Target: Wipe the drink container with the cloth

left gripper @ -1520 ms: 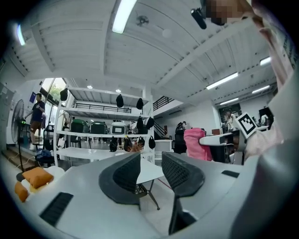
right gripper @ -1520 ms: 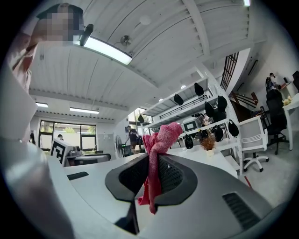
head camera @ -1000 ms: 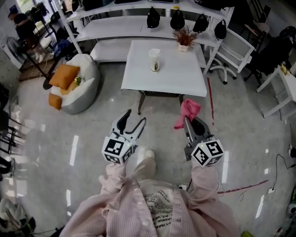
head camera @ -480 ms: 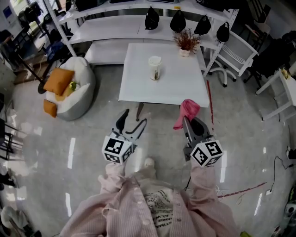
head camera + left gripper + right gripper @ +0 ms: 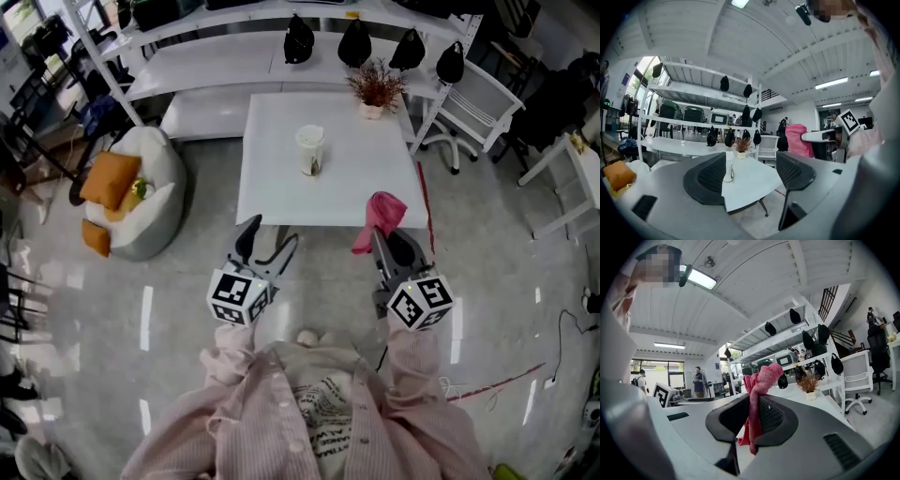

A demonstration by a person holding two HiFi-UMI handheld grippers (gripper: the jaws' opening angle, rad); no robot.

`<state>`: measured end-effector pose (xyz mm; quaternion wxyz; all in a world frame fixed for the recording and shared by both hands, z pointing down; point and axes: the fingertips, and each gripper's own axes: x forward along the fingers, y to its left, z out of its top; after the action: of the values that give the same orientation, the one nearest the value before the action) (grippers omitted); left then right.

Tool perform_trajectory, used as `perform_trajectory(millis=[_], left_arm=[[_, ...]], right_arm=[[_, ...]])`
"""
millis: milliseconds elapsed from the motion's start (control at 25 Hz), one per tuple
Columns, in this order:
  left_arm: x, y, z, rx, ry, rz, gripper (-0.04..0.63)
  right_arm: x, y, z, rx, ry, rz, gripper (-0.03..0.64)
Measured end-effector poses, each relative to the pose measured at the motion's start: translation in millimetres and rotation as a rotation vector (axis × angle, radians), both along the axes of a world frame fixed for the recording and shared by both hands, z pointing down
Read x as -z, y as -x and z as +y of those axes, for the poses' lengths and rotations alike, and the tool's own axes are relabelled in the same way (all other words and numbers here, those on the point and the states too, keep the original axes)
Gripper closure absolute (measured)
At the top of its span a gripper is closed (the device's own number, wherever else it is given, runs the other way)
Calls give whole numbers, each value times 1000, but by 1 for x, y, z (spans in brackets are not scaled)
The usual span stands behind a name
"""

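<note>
The drink container [image 5: 310, 150], a pale lidded cup, stands upright near the middle of a white table [image 5: 375, 187]. Between the left gripper's jaws it shows far off as the cup [image 5: 728, 168]. My left gripper [image 5: 269, 242] hangs short of the table's near edge, its jaws open with nothing between them, and they have just been opening wider. My right gripper [image 5: 386, 239] is shut on a pink cloth [image 5: 380, 217] that bunches above its tips. In the right gripper view the cloth [image 5: 757, 404] is pinched between the pads and hangs down.
A potted dry plant [image 5: 375, 89] sits at the table's far right. Behind it runs a white shelf unit [image 5: 216, 66] with black bags. A white chair [image 5: 473, 103] stands to the right, and a beanbag [image 5: 131, 187] with orange cushions to the left.
Both grippers have moved forward towards the table, which now lies closer below them. The left jaws stand wider apart. The cloth stays in the right gripper.
</note>
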<state>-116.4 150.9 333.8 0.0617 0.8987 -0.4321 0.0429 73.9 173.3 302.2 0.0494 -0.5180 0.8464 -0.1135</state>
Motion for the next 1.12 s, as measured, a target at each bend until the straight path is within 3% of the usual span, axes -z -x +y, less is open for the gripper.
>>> perform_trajectory(millis=[360, 1120], left_arm=[[-7, -5, -47, -10, 22, -1, 284], [-36, -31, -191, 16, 113, -27, 270]], right_arm=[[-3, -4, -55, -8, 19, 2, 578], [-17, -13, -232, 108, 59, 14, 580]])
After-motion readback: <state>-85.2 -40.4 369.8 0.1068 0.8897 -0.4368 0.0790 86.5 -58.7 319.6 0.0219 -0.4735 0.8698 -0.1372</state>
